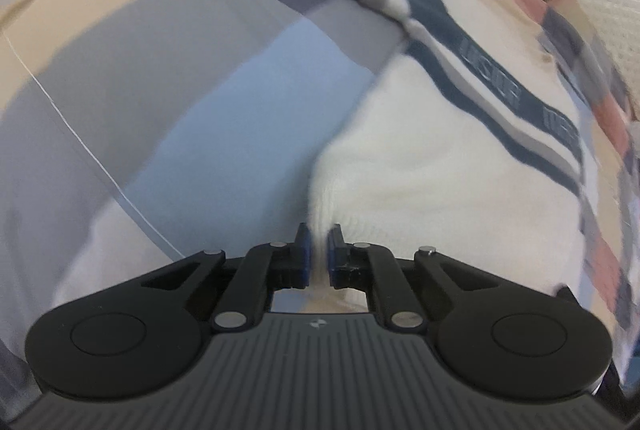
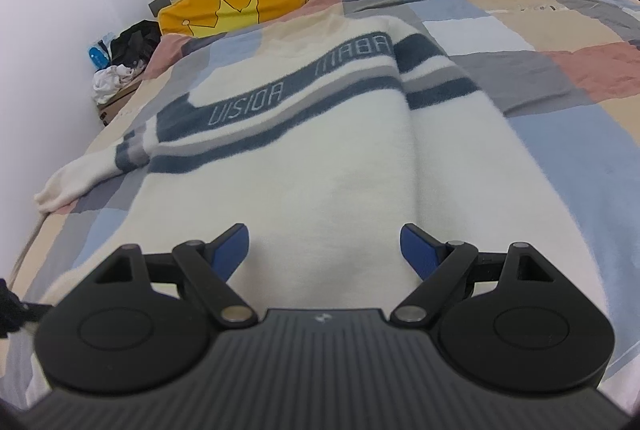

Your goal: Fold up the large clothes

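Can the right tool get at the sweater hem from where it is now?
Probably yes. The right tool is open, over the sweater, with nothing on the cloth below it. The hem itself is hidden under the tool.

Left gripper, lower centre of frame: matte black body, ribbed grey-black top plate with small pale logo, two round black discs, angled link arms with silver pivot pins, blue pads.

Right gripper, lower centre: same build; blue pads more visible.
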{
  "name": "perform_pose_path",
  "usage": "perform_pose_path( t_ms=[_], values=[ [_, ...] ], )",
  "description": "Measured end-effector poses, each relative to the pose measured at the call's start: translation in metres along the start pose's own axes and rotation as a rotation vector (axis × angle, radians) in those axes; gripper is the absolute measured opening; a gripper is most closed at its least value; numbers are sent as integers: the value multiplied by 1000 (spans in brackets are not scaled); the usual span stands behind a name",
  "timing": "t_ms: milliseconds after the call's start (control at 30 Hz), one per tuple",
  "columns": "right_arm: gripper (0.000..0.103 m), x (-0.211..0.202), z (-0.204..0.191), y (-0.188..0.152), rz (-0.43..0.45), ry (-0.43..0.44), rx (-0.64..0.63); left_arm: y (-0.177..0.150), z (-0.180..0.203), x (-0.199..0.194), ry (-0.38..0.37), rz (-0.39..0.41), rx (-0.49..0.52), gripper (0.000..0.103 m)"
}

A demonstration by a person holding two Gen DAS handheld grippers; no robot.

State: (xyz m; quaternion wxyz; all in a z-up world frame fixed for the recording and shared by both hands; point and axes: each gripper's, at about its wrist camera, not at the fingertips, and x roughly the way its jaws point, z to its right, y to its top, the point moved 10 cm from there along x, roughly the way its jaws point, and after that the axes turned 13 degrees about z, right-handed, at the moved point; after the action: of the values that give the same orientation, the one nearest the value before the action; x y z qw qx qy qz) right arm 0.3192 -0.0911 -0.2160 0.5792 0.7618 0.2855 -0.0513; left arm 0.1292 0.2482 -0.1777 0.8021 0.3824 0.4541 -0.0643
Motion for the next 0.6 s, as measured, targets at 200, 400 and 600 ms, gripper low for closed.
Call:
perform_pose_path(
  t_ms=[200,400,600],
  values=[
    [84,-1,1,-1,1,2,18,14,-32,23,126,18,10,10],
    [84,1,3,-1,-9,6,31,5,-27,46,157,-25,38,10],
    [84,2,2,-1,-10,16,34,3,-24,51,148,-69,79,23]
  ],
)
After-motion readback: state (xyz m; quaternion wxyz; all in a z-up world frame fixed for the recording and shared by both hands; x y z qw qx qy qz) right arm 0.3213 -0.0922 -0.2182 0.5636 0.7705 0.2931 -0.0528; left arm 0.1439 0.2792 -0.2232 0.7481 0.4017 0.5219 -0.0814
